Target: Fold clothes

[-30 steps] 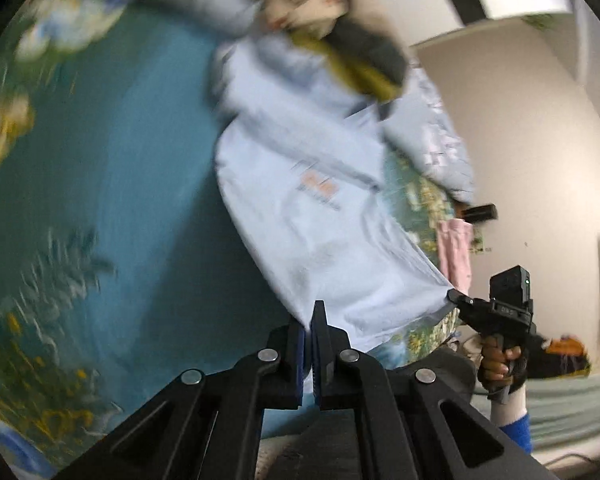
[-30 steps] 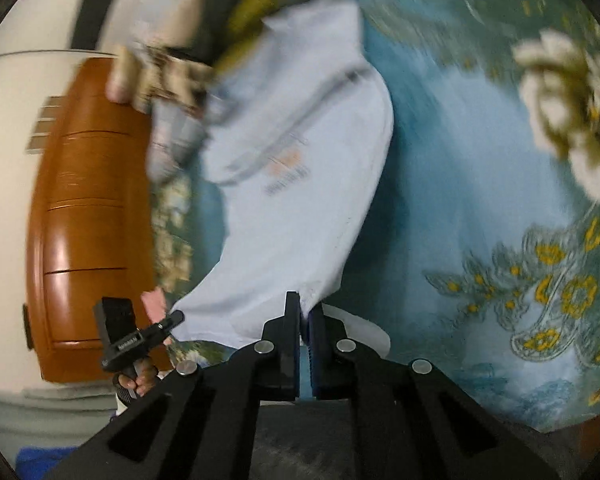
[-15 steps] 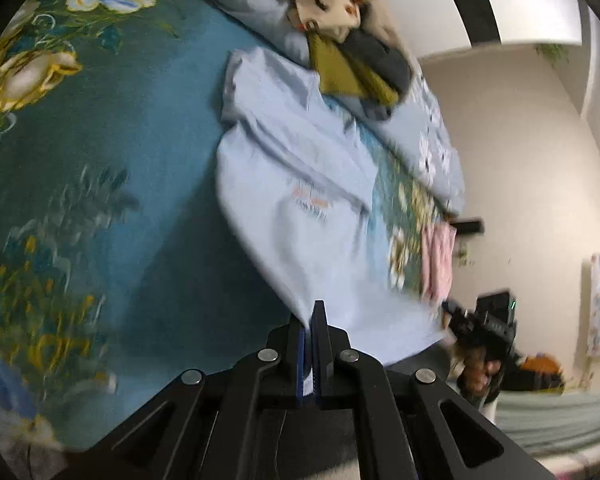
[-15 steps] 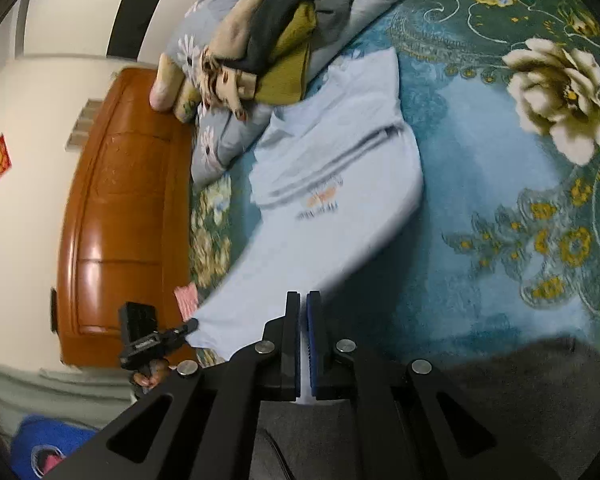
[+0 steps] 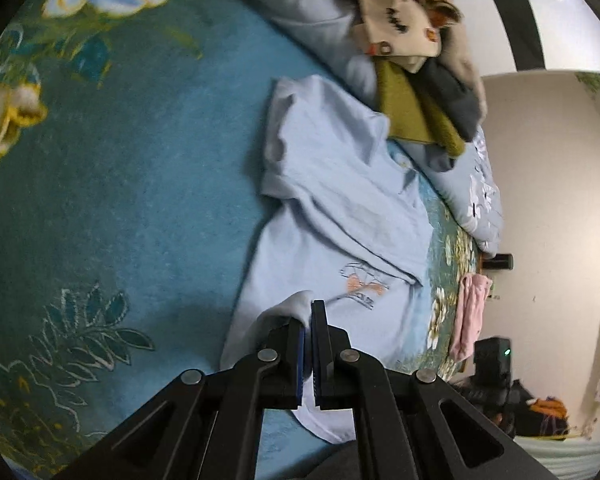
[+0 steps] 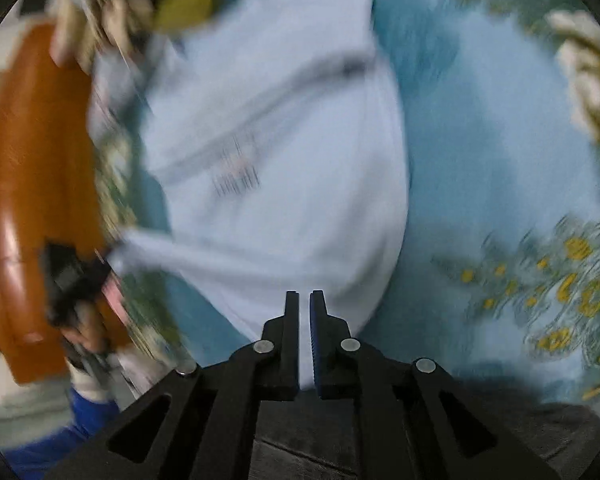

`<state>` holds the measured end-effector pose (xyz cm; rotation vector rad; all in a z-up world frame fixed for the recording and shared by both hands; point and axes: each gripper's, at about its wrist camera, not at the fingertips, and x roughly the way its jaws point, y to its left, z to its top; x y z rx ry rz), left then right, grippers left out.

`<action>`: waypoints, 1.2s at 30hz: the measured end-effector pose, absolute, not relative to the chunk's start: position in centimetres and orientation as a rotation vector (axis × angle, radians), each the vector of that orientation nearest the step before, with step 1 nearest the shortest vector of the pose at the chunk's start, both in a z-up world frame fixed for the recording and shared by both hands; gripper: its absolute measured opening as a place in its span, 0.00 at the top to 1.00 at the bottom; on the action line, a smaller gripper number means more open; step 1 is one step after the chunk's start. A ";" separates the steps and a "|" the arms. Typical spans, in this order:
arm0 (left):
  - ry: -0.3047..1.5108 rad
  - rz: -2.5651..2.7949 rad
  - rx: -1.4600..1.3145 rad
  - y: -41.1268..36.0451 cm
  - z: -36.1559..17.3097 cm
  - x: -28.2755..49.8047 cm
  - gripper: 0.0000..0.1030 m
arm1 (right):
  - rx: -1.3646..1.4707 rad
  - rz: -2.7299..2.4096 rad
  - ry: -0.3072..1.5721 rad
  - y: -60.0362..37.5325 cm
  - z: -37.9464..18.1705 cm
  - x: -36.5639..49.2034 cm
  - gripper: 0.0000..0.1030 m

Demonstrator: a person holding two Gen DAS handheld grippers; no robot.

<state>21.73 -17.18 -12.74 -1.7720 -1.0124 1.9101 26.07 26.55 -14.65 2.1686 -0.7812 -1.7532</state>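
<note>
A light blue T-shirt (image 5: 340, 216) with a small orange print lies on the teal floral bedspread (image 5: 120, 200), its upper part folded over. My left gripper (image 5: 310, 312) is shut on the shirt's hem, and a fold of cloth bunches over the left finger. In the right wrist view, which is blurred, the same shirt (image 6: 284, 184) spreads ahead. My right gripper (image 6: 304, 300) is shut on the shirt's bottom edge, with a narrow slit between the pads. The left gripper shows at that view's left (image 6: 76, 276), with the hem stretched toward it.
A pile of clothes (image 5: 416, 68) in olive, grey and patterned cream lies on a pale blue quilt (image 5: 476, 188) beyond the shirt. A pink garment (image 5: 470, 316) lies at the bed's edge. An orange wooden headboard (image 6: 32, 208) stands to the left in the right wrist view.
Both grippers have carried the shirt's hem forward toward the collar and lower to the bed. The shirt now fills more of both views. The right view has blurred with motion.
</note>
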 end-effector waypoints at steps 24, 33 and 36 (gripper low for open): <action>-1.141 1.869 -1.750 -19.1 -13.4 22.5 0.96 | 2.223 -1.620 -0.884 23.0 -16.5 26.6 0.97; -1.166 1.936 -1.597 -17.1 -11.4 14.8 0.96 | 1.808 -2.035 -1.229 32.8 -9.5 15.7 0.97; -1.204 1.949 -1.602 -16.7 -11.8 13.0 0.96 | 1.820 -2.093 -1.243 33.5 -10.1 12.9 0.97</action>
